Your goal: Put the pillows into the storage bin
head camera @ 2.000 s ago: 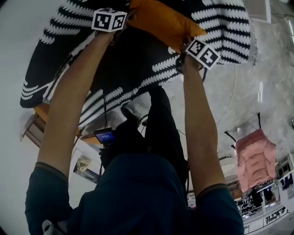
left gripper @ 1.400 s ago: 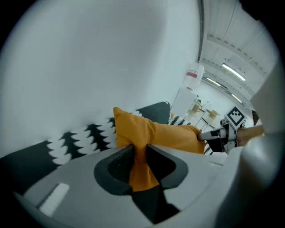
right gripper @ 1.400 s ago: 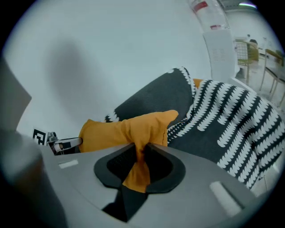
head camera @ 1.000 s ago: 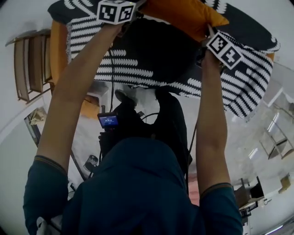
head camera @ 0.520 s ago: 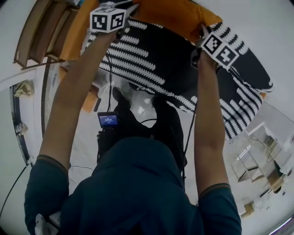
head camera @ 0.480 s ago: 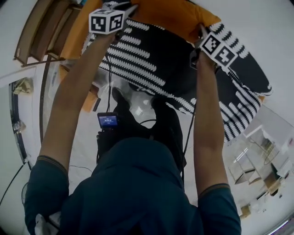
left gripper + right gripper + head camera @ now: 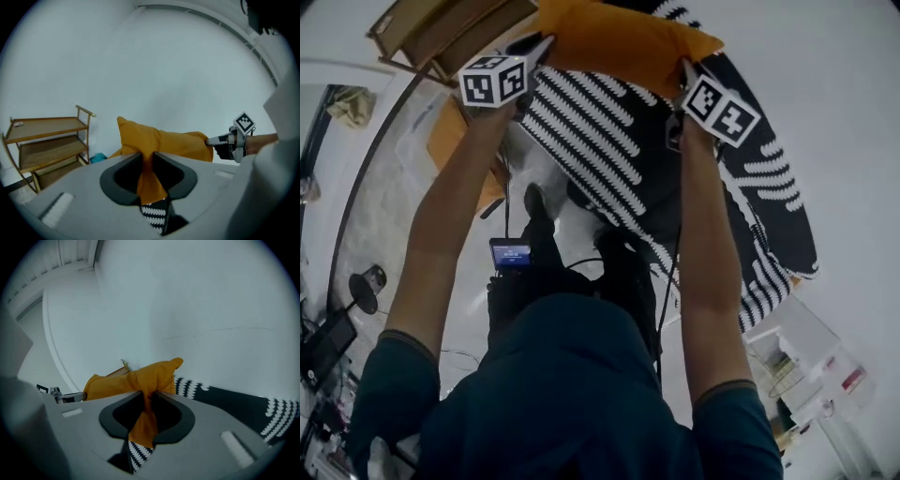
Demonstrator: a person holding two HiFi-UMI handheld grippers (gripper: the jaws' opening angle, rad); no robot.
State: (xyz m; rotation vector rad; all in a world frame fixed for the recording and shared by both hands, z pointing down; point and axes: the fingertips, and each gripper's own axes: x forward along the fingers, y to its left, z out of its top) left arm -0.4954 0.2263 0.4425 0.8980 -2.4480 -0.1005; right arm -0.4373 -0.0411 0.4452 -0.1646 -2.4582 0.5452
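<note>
An orange pillow hangs in the air between my two grippers, above a black rug with white stripes. My left gripper is shut on the pillow's left corner. Along its jaws, the orange cloth is pinched between the left gripper's pads. My right gripper is shut on the other end. In the right gripper view the pillow bunches up between the right gripper's pads. No storage bin is in view.
A wooden shelf rack stands by the white wall, also visible from the left gripper. A flat orange thing lies on the floor beside the rug. A small round stand is at the left. The person's legs stand on the rug.
The whole view has swung round: the rug and the shelf rack have turned and slid under the raised arms. Both grippers keep their hold on the pillow and have shifted a little leftward in the head view.
</note>
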